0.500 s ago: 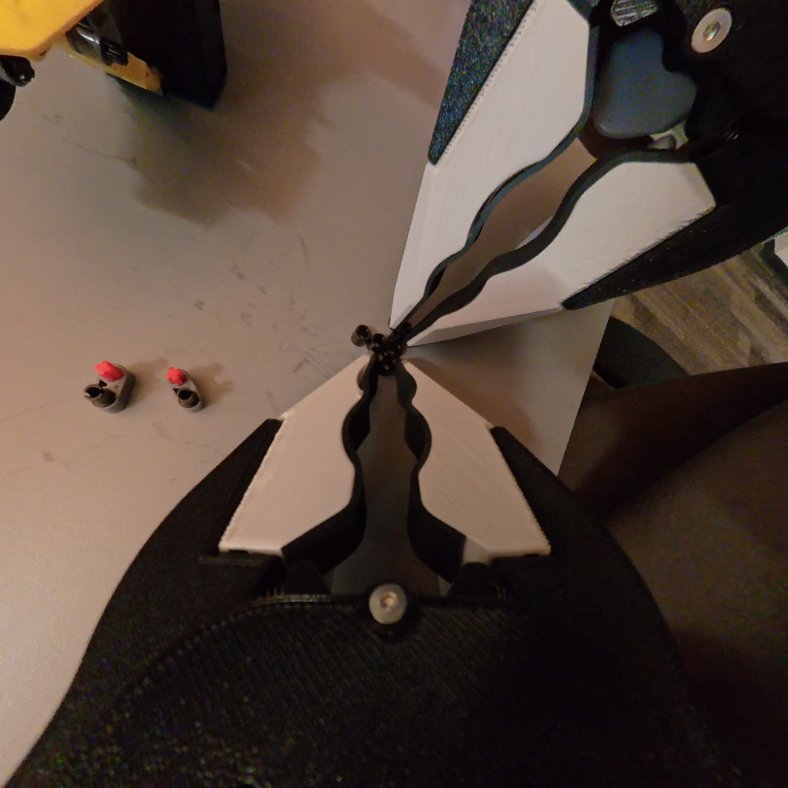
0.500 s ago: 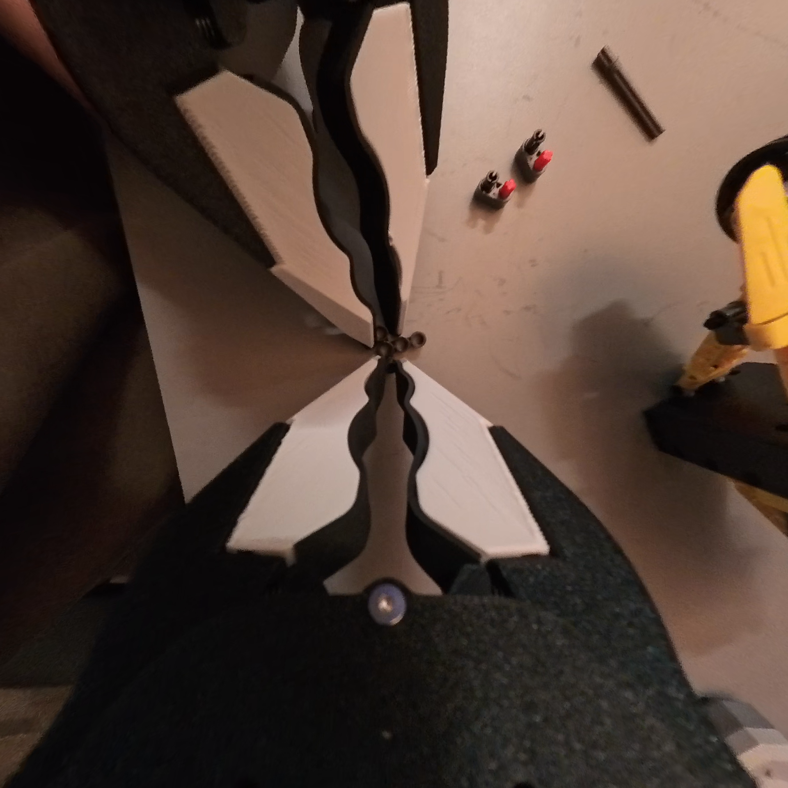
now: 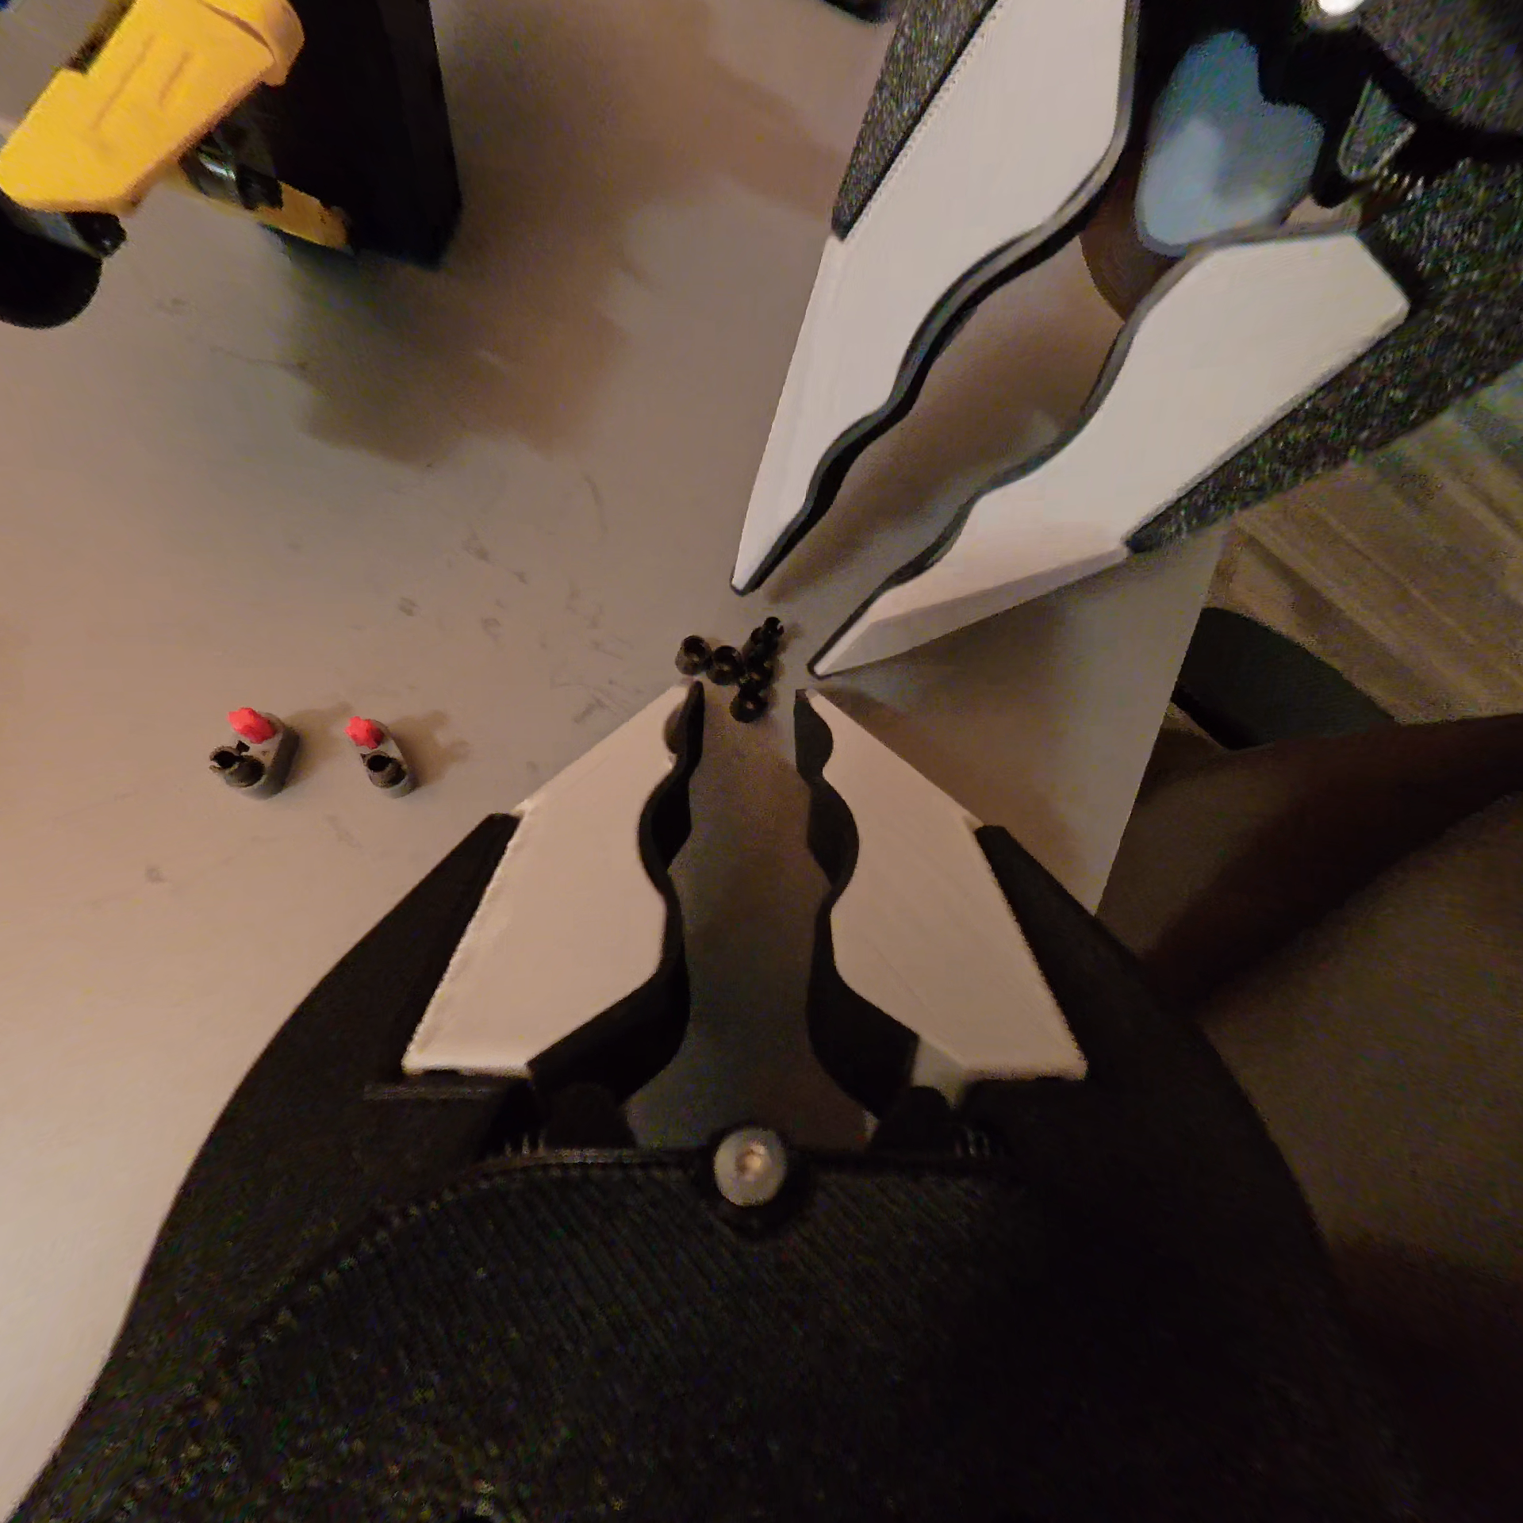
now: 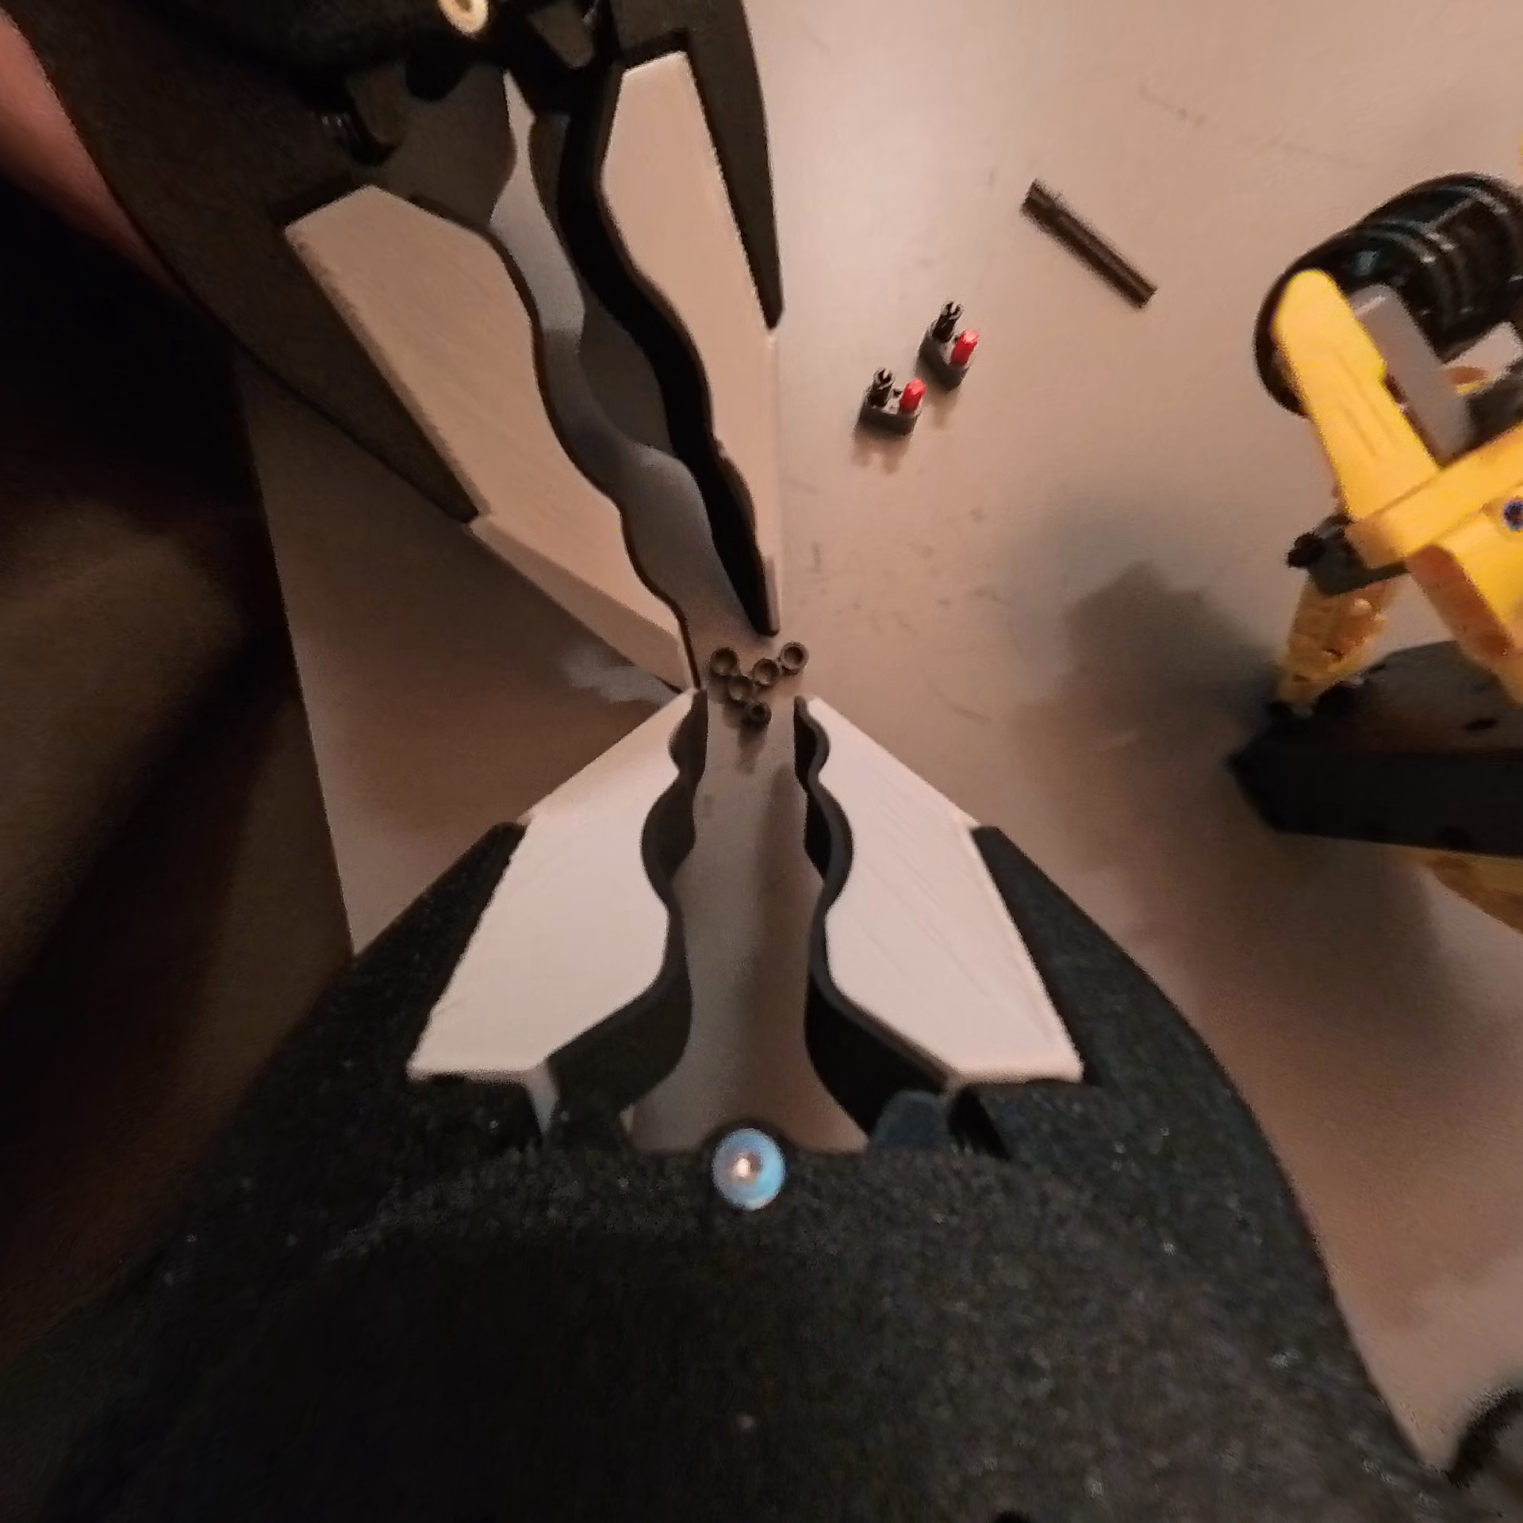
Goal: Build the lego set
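A small black connector piece (image 3: 732,666) with several round holes lies on the grey table (image 3: 412,511), held by neither gripper. My left gripper (image 3: 746,699) is open, its tips either side of the piece's near end. My right gripper (image 3: 779,626) comes in from the upper right, also open, with its tips just beyond the piece. In the right wrist view the piece (image 4: 754,677) lies just ahead of my right gripper (image 4: 750,702), and the left gripper (image 4: 727,653) faces it from above.
Two small grey connectors with red and black pins (image 3: 255,754) (image 3: 379,758) stand to the left, also seen in the right wrist view (image 4: 894,404) (image 4: 952,350). A black axle rod (image 4: 1088,243) lies beyond them. A yellow and black brick model (image 3: 140,124) (image 4: 1401,494) stands nearby. The table edge (image 3: 1154,742) is close. Left and right tips are no more than a few centimetres apart. From either gripper's tips it is about 15 centimeters to the black axle rod (image 4: 1088,243).
Both grippers were shut tip to tip on the black piece. Both have now opened and drawn slightly apart, leaving the piece on the table.
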